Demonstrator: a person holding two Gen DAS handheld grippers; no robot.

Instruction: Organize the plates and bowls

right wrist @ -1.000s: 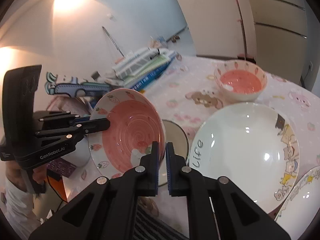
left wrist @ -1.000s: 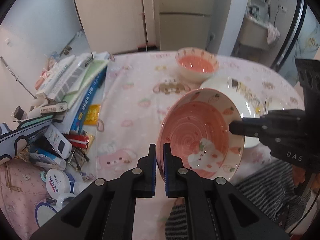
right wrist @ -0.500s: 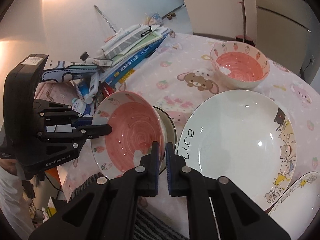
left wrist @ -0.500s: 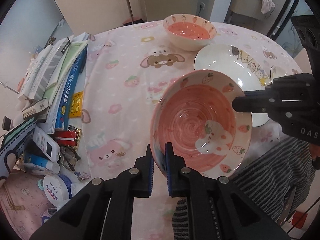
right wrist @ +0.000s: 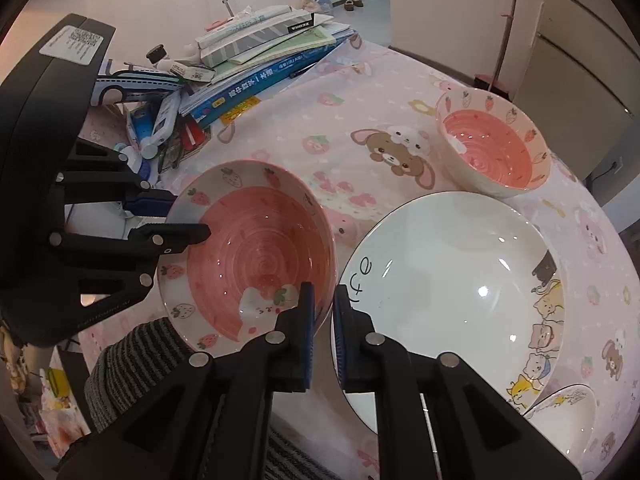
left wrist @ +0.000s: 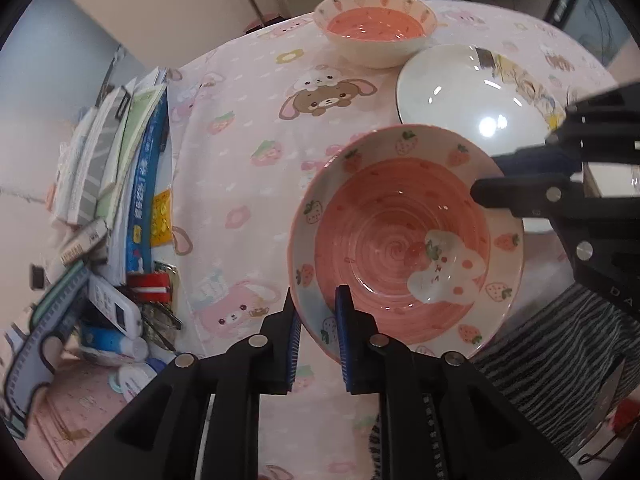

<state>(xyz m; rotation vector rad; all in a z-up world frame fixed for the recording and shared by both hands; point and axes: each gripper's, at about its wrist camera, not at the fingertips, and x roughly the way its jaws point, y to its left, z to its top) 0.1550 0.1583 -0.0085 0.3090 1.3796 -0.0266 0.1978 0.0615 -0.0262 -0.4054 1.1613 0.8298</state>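
A pink strawberry plate (left wrist: 400, 240) (right wrist: 260, 248) sits low over the pink tablecloth at the near edge of the table. My left gripper (left wrist: 318, 312) (right wrist: 190, 218) straddles its near-left rim. Its jaws are opening, with a small gap showing beside the rim. On the opposite rim my right gripper (right wrist: 322, 308) (left wrist: 486, 176) is shut. A pink carrot-rimmed bowl (left wrist: 374, 26) (right wrist: 492, 148) stands at the far side. A large white cartoon plate (left wrist: 460, 92) (right wrist: 452, 272) lies right of the pink plate.
A pile of books and boxes (left wrist: 120, 160) (right wrist: 272, 48) with small clutter fills the table's left side. Part of another white plate (right wrist: 560, 420) shows at the lower right. Striped clothing (left wrist: 552, 344) (right wrist: 132, 360) lies below the table edge.
Both grippers have tilted downward and lowered the pink plate toward the table. The left gripper's fingers have spread apart around the rim. A metal-rimmed dish seen under the plate earlier is now hidden.
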